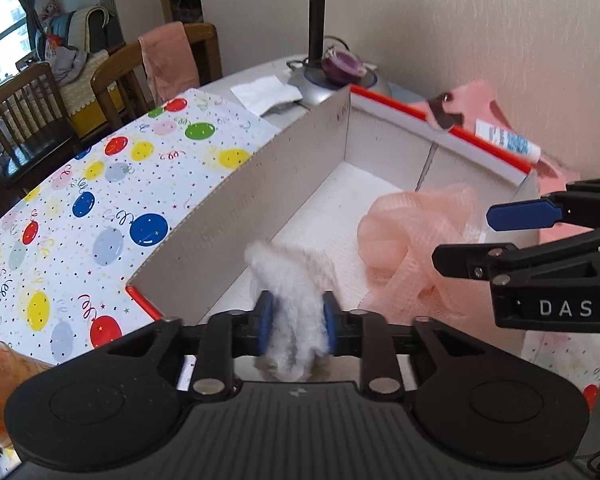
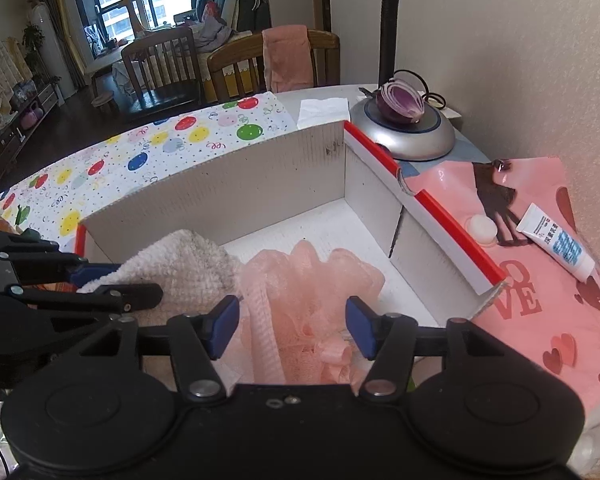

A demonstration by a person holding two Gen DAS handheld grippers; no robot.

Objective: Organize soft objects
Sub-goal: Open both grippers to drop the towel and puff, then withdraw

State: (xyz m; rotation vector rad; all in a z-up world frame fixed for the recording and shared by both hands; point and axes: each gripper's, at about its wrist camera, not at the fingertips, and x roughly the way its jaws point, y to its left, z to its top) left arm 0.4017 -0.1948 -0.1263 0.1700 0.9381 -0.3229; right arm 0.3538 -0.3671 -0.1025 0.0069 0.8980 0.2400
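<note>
An open cardboard box (image 1: 260, 184) (image 2: 220, 184) with red-edged flaps stands on the table. A fluffy white towel (image 1: 296, 280) (image 2: 188, 260) hangs into its near left part, between the blue pads of my left gripper (image 1: 298, 316) (image 2: 138, 280). The jaws stand slightly apart and the towel lies loosely between them. A pink mesh bath puff (image 1: 412, 240) (image 2: 300, 280) rests inside the box beside the towel. My right gripper (image 2: 292, 326) (image 1: 462, 236) is open over the puff, with its pads clear of the mesh on both sides.
A balloon-print cloth (image 1: 100, 200) covers the table left of the box. Behind the box are a lamp base holding a halved red onion (image 2: 400, 104) and a white napkin (image 2: 324, 112). On the right, a pink heart-print cloth (image 2: 540, 320) holds a white tube (image 2: 556, 244). Wooden chairs stand beyond the table.
</note>
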